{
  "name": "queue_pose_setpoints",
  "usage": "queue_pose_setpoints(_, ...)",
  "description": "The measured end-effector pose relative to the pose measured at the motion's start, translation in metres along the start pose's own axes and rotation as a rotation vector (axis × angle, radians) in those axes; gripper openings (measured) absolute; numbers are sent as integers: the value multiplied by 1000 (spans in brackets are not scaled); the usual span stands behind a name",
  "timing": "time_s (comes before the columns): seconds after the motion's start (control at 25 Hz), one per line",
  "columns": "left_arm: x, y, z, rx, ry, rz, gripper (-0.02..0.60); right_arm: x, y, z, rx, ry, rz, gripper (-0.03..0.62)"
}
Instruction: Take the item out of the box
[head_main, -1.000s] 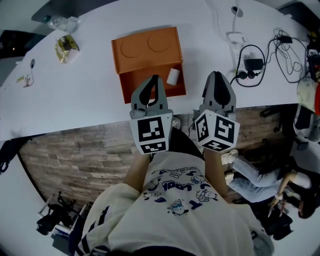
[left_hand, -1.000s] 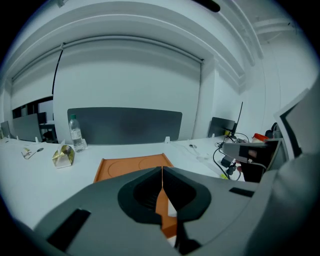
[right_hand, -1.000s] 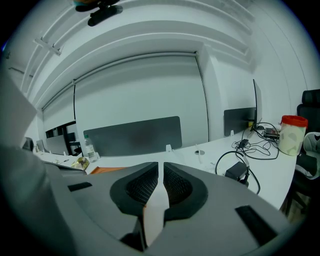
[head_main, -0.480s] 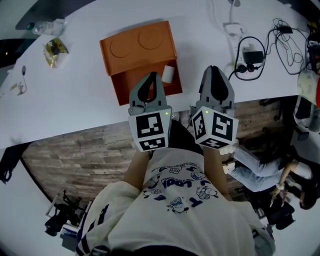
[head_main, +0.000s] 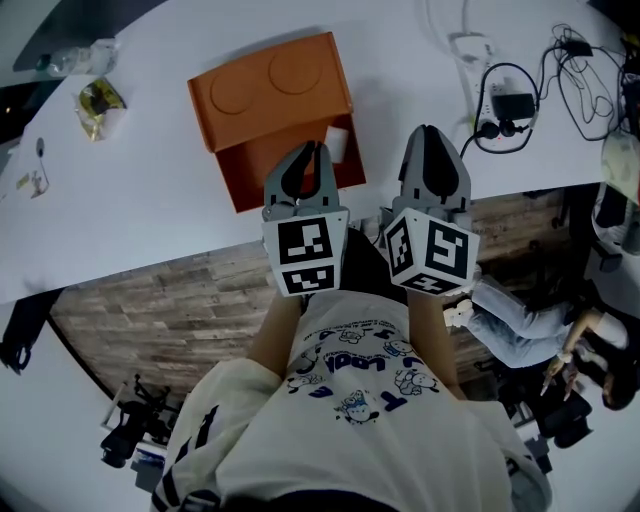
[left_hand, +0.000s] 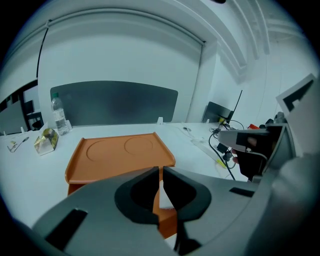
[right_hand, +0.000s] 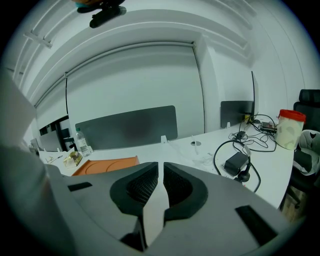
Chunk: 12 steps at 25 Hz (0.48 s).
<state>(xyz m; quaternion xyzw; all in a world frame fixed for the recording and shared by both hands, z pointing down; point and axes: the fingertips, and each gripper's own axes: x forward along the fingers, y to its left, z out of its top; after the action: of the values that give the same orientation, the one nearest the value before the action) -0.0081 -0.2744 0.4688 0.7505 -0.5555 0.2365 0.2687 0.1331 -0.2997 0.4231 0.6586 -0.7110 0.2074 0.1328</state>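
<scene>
Two closed tools are hanging by the desk (head_main: 140, 200) edge while the white item is still sitting in the orange box (head_main: 265, 90).

The big white desk is carrying the box, which is lying open, its flat lid at 12 o'clock and its open part at 6 o'clock. The left tool (head_main: 311, 150) is pointing at the open part with its jaws pressed together and nothing between them. The right tool (head_main: 428, 135) is hanging at 3 o'clock of the left tool, and its jaws are also together and empty. The white item (head_main: 337, 143) is resting in the box's open part, at 1 o'clock of the left tool's tip. It is looking small, round and light, so it may roll or slip. A soft pinch across its middle is likely the best hold.
</scene>
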Motion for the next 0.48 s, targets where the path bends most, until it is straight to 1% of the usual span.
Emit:
queue_pose_setpoints(0.36,11,-1,-7,11,49,-22,22,9,-3,-10,10,32,-18,49)
queue_pose_setpoints(0.4,13,-1,-8,12,54,-25,28,10,-4,-12,11,36,-21,49)
queue_pose_setpoints(0.48,16,-2,-10,10,66,-29,68,12,-5,-14,14,40,-27,49)
